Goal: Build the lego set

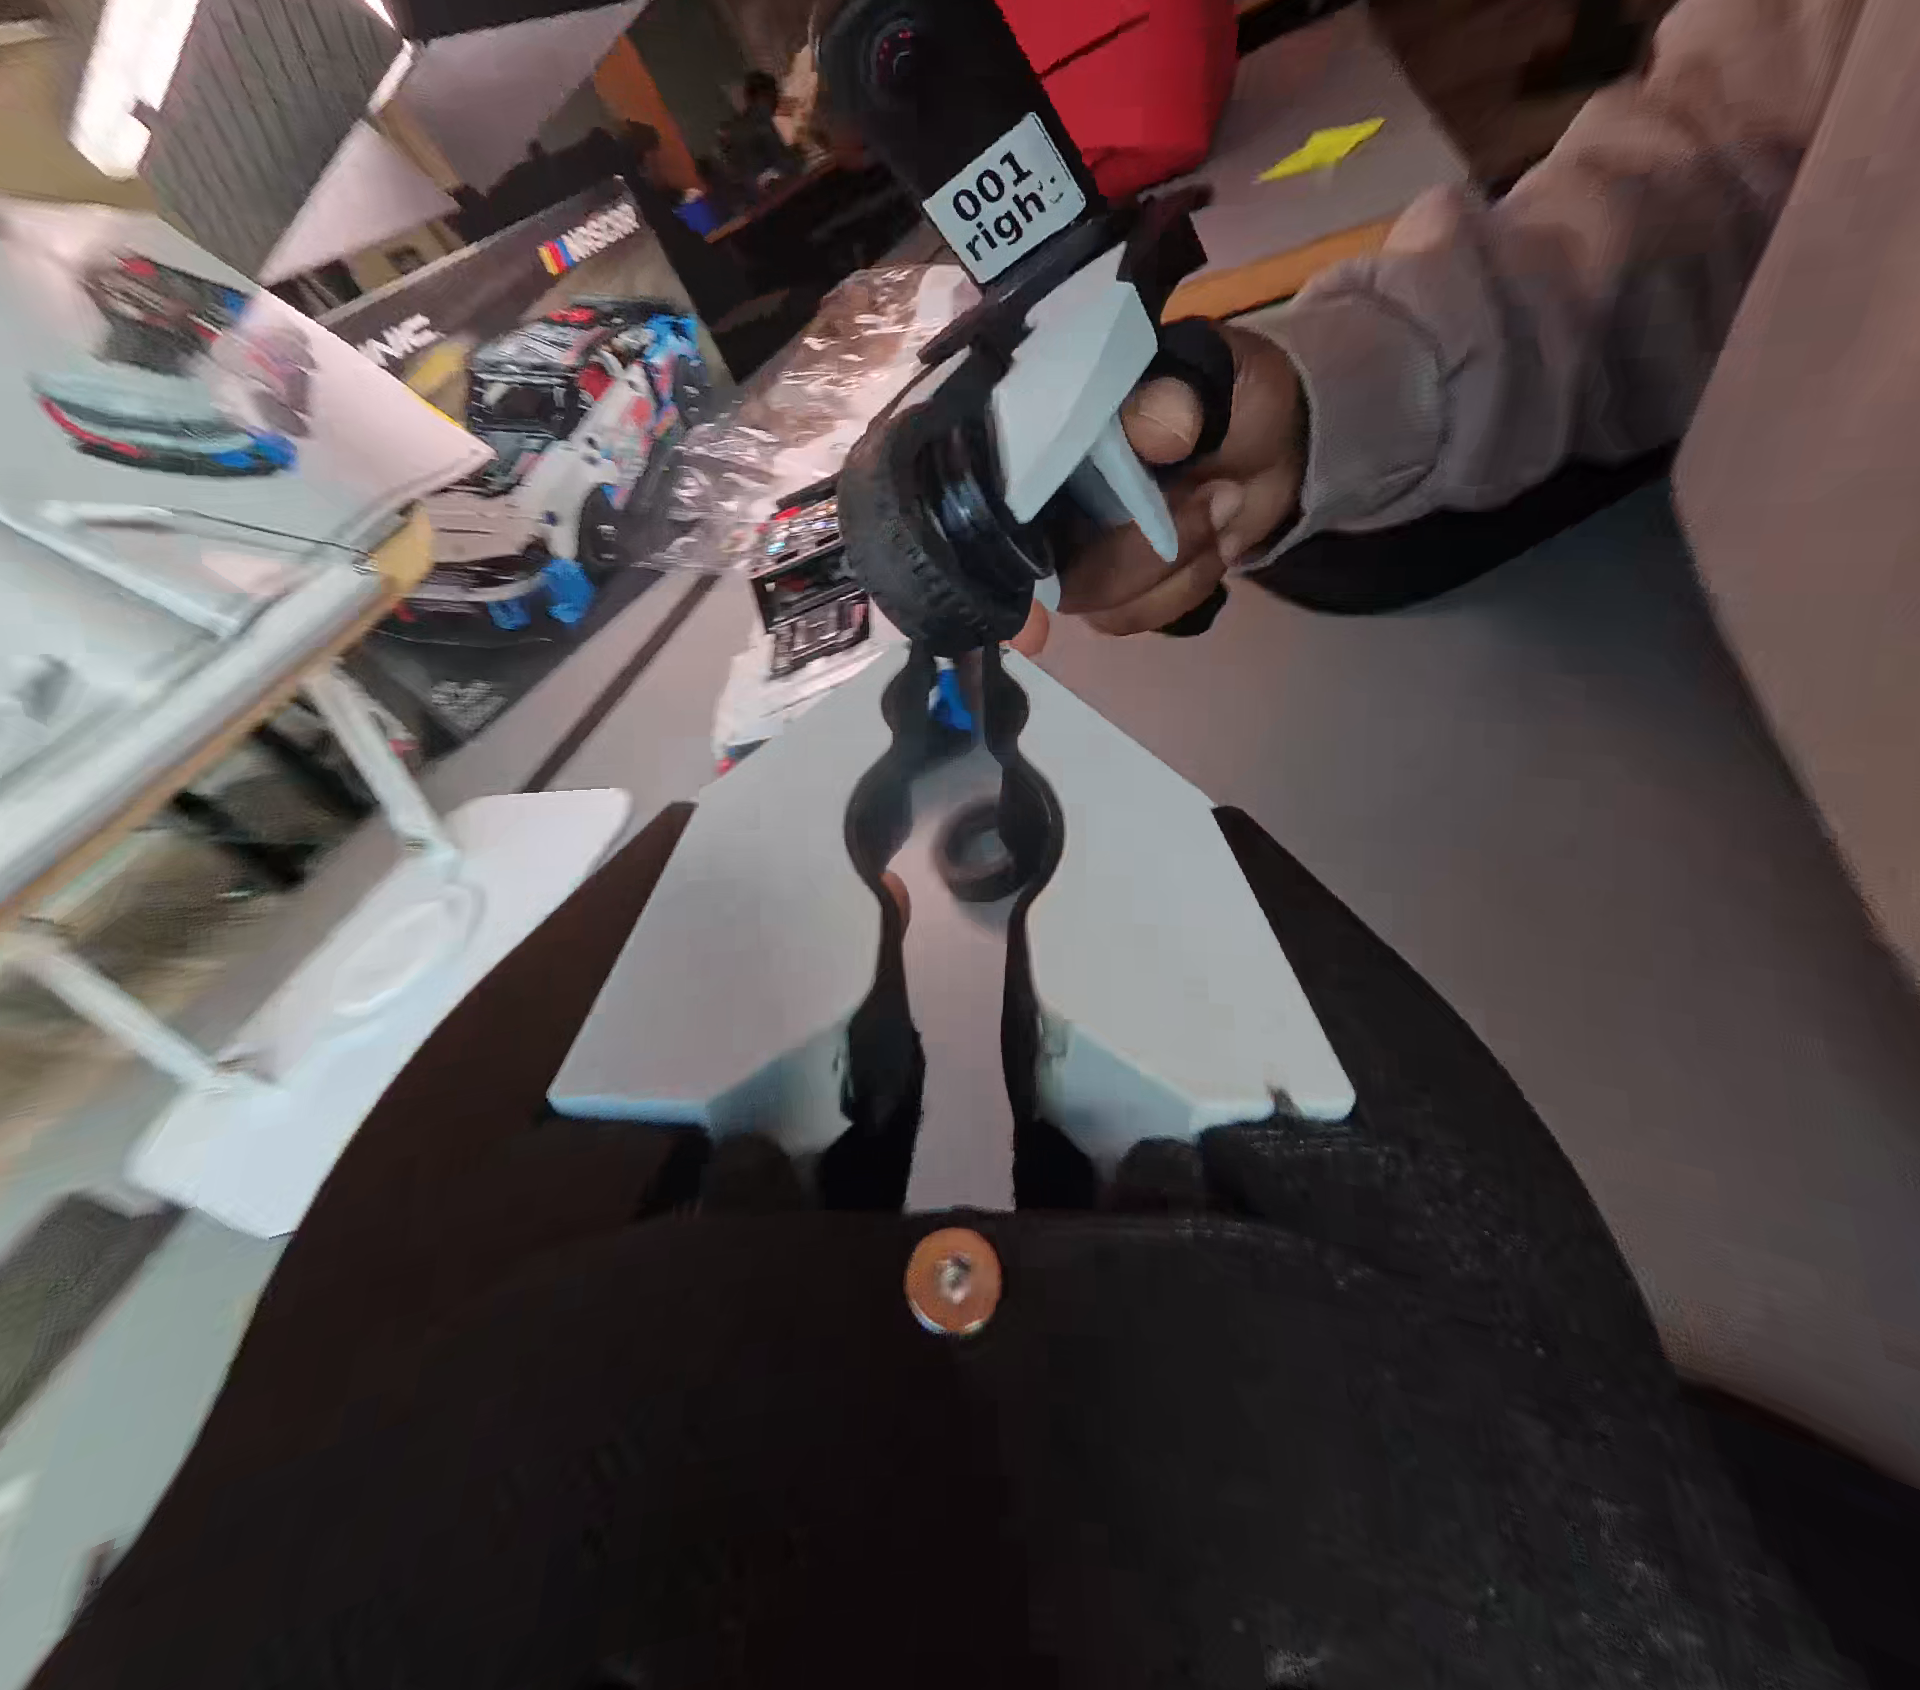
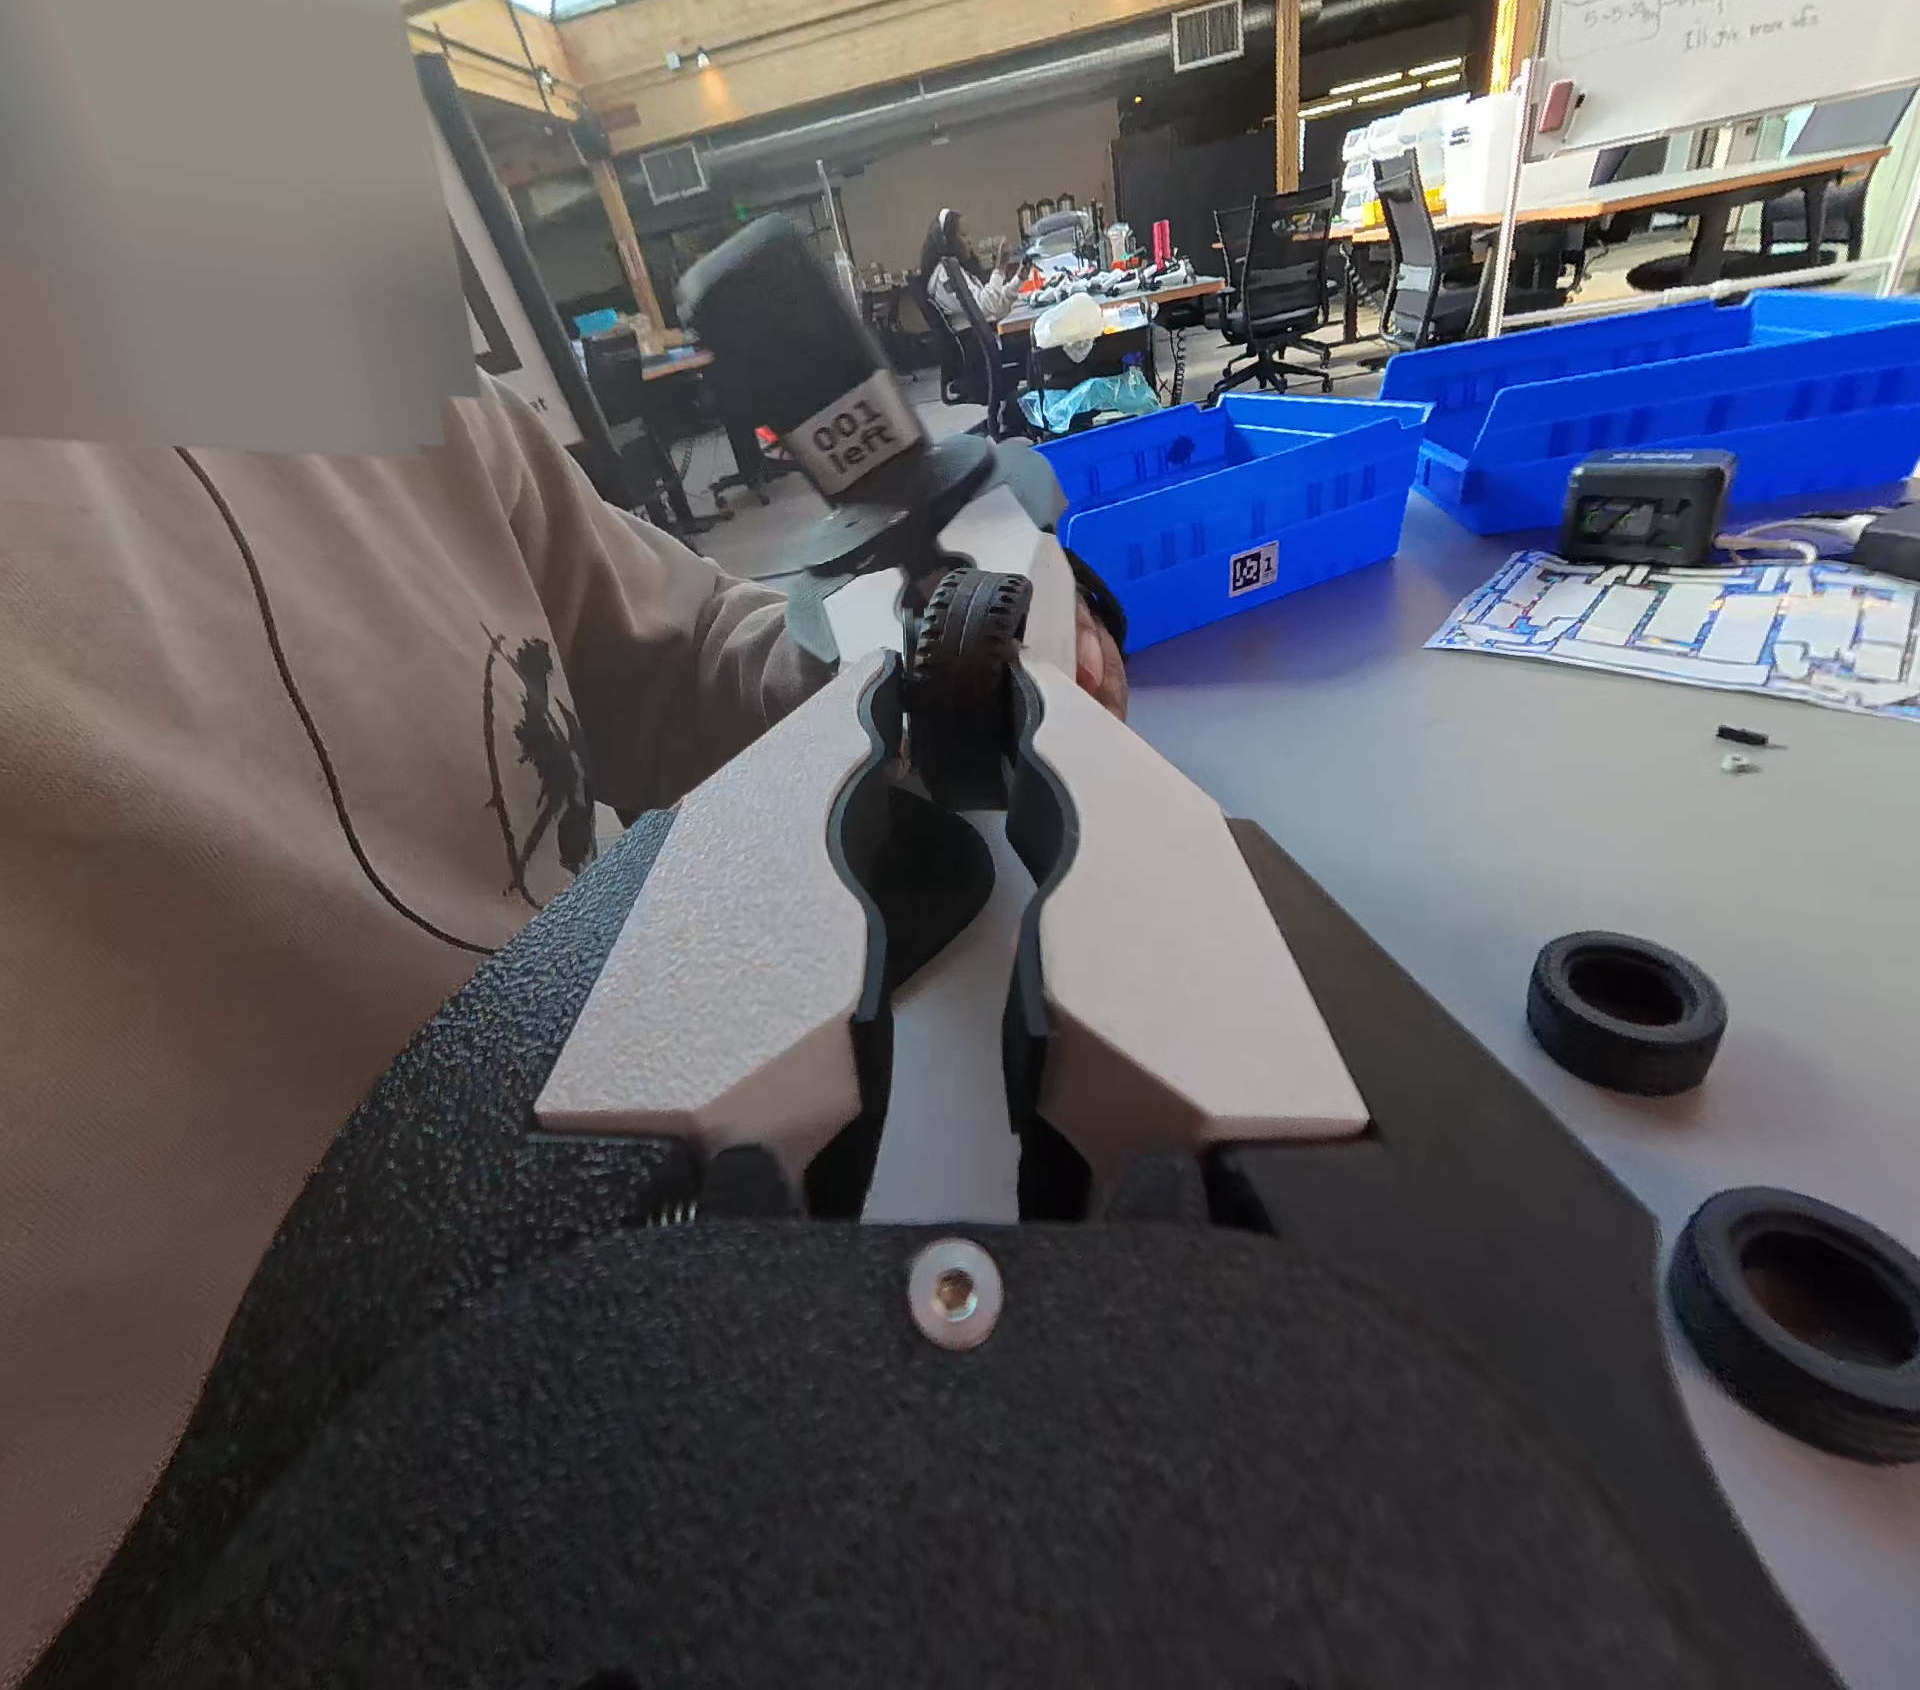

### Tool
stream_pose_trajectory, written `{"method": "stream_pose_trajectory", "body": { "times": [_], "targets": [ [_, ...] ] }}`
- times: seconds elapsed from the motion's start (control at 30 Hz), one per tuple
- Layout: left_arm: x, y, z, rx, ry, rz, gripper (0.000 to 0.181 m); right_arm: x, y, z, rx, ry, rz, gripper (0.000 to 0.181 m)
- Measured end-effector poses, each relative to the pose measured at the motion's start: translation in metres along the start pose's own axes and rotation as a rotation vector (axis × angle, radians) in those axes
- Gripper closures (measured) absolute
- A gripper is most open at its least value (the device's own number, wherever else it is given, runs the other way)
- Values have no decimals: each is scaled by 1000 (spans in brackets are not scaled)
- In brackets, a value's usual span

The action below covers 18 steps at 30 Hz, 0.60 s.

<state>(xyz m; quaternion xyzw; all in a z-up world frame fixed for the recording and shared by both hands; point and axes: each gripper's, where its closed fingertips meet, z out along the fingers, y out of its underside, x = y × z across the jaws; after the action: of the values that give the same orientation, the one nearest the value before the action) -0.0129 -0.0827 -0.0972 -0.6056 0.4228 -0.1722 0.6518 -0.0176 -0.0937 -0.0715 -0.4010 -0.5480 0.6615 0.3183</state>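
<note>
Two grippers meet at one black ribbed-rubber wheel [image 2: 975, 617], held in the air above the grey table [image 2: 1403, 861]. In the right wrist view, the left gripper [image 2: 935, 591] comes to the wheel from its far side. Its fingers are drawn close together at the tread, but whether they actually clamp it cannot be told. Nearer than the wheel, the right gripper [image 2: 956, 690] has its jaws pressed onto the wheel's sides. To the right of the wheel and below it, two loose black rubber tyres [image 2: 1626, 1012] [image 2: 1808, 1328] lie flat on the table, well apart from the wheel.

Handling, as judged: the wheel is light. Its tread is soft and grippy and yields under pressure, while the hub is stiff and slicker. Hold it across the flat side faces or the hub, not on the curved tread, where it may roll out of the jaws.
</note>
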Motion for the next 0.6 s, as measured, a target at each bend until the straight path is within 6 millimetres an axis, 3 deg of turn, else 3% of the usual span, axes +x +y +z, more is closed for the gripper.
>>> {"method": "stream_pose_trajectory", "body": {
  "times": [0.03, 0.07, 0.13, 0.2, 0.27, 0.37, 0.43, 0.6],
  "targets": [
    [1, -2, -1, 47, 67, -111, 175, -2, 0, 0, -13, 4, -51, 167],
    [1, -2, -3, 84, 126, -210, 179, -2, 2, 0, -38, 0, -81, 168],
    [2, -8, -8, 159, 211, -362, 162, -4, 7, -2, -68, -21, -99, 168],
    [1, -9, -8, 171, 237, -412, 157, -6, 17, -3, -110, -43, -110, 169],
    [7, -6, -5, 142, 288, -415, 152, -15, 22, -2, -125, -88, -129, 168],
    [20, -8, -7, 133, 390, -426, 167, -19, 26, -3, -165, -122, -145, 169],
    [30, -9, -6, 123, 443, -404, 167, -27, 30, -5, -193, -194, -119, 169],
    [41, -9, -1, 76, 466, -319, 169, -34, 36, -12, -229, -310, -64, 168]
  ]
}}
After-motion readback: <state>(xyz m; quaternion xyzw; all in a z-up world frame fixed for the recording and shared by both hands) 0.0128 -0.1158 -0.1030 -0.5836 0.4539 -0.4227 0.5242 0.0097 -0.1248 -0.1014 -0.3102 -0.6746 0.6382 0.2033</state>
